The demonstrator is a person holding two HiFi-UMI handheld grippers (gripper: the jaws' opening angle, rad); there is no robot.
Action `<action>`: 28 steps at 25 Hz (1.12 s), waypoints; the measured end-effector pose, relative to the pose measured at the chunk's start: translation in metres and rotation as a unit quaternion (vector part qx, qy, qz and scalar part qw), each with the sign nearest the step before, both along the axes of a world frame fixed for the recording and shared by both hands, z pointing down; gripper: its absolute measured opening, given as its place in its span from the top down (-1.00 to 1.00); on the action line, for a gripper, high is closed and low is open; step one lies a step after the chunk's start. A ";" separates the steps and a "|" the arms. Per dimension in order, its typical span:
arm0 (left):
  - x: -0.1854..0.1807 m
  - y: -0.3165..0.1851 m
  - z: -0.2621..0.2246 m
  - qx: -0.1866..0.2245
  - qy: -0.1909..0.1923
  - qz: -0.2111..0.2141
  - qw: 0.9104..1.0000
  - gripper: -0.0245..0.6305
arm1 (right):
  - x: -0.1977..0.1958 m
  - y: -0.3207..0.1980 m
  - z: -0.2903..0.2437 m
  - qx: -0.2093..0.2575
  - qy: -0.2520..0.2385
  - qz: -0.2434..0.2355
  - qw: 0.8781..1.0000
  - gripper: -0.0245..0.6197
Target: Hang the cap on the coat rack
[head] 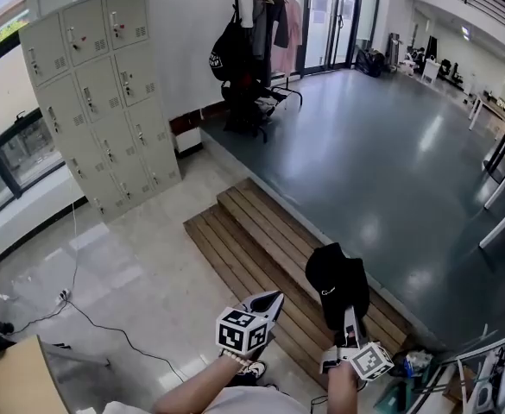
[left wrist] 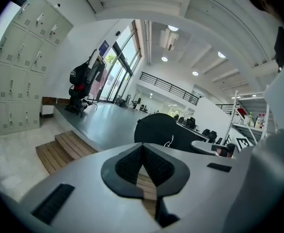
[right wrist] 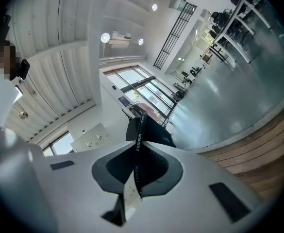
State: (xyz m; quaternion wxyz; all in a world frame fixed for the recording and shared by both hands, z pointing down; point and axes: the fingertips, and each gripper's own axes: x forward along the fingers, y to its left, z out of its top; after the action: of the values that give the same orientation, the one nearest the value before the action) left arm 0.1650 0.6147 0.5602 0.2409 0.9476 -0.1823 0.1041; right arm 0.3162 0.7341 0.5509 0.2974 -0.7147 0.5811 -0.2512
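Standing left of the wooden steps (head: 261, 240), grey lockers (head: 97, 93) line the wall. Well beyond the steps, the coat rack (head: 256, 50) carries clothes and a black bag. Above the steps' near end the black cap (head: 337, 283) hangs from the right gripper (head: 349, 316), its jaws clamped on the strap (right wrist: 138, 140) printed "FASHION". Beside it, the left gripper (head: 272, 298) has its jaws pressed together on nothing.

The coat rack (head: 291, 96) runs off the head view's top edge — hung clothes (head: 274, 33) hide its pole. The cap (head: 337, 287) covers the tips of the right gripper (head: 350, 322).
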 end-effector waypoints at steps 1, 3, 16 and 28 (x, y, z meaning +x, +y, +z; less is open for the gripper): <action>-0.004 0.000 0.000 0.000 0.000 -0.004 1.000 0.92 | -0.002 0.000 0.000 -0.002 0.003 -0.003 1.000 0.86; -0.011 0.002 -0.001 0.001 0.000 -0.013 1.000 0.92 | -0.007 -0.002 -0.001 -0.002 0.001 -0.012 1.000 0.86; -0.059 0.018 0.008 -0.009 -0.014 -0.072 0.997 0.92 | -0.049 -0.008 0.009 -0.004 -0.021 -0.083 0.996 0.86; -0.129 0.002 0.032 -0.041 -0.021 -0.155 0.987 0.92 | -0.108 -0.058 0.054 -0.052 -0.051 -0.174 0.982 0.86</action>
State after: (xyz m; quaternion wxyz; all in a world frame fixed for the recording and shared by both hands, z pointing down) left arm 0.0363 0.6164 0.5920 0.2885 0.8948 -0.3279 0.0928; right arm 0.2080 0.6756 0.6044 0.2404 -0.6033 0.6670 -0.3653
